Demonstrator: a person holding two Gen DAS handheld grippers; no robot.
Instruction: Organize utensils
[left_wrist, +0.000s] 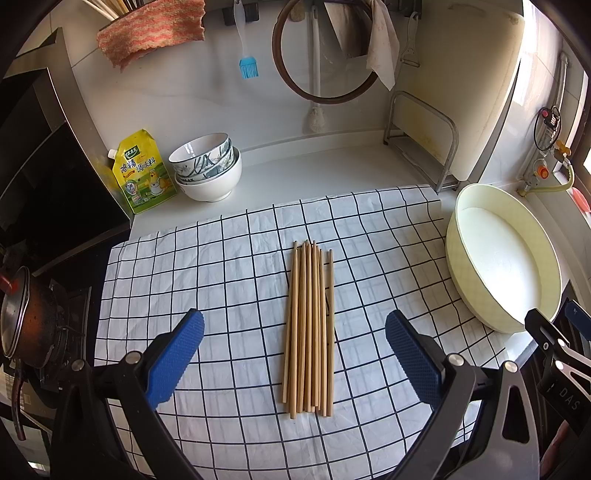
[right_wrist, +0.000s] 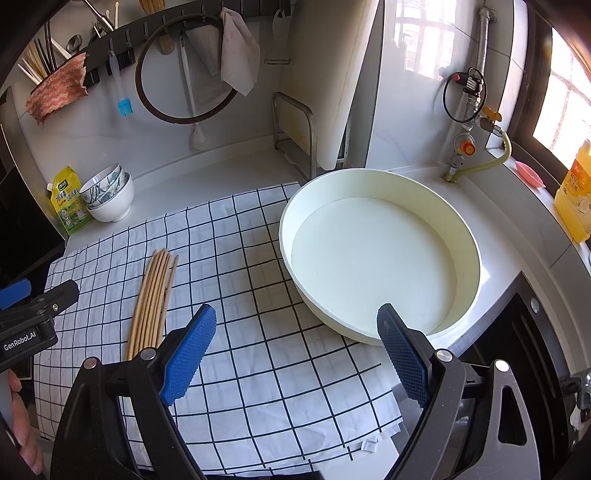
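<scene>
On my far left sits the stove with a dark pot (left_wrist: 26, 314) on the burner. Next along the counter I see a yellow seasoning pouch (left_wrist: 142, 173) standing just beside a stack of bowls (left_wrist: 208, 168), both behind the back edge of the checked cloth (left_wrist: 221, 266). On the wall above them hang a striped rag (left_wrist: 151, 31) and a blue silicone brush (left_wrist: 248, 66).

My left gripper (left_wrist: 294, 336) hangs over the cloth with its blue pads (left_wrist: 177, 354) spread wide apart, holding nothing. The chopsticks (left_wrist: 309, 325) lie flat on the cloth in a tidy bundle, side by side and touching, running away from me, and from the left wrist they sit squarely between the two fingers. From the right wrist the same chopsticks (right_wrist: 151, 299) lie to the left of my right gripper (right_wrist: 297, 328), their near ends hidden behind its left finger.

The right gripper is also spread wide, gripping nothing, poised over the cloth's right half, with its right pad in front of the basin's near rim. The cream basin (right_wrist: 291, 221) rests at the cloth's right edge. Behind it a metal rack (right_wrist: 299, 136) holds a white cutting board (right_wrist: 332, 74). Far right, by the window, stands a yellow oil bottle (right_wrist: 574, 192).
</scene>
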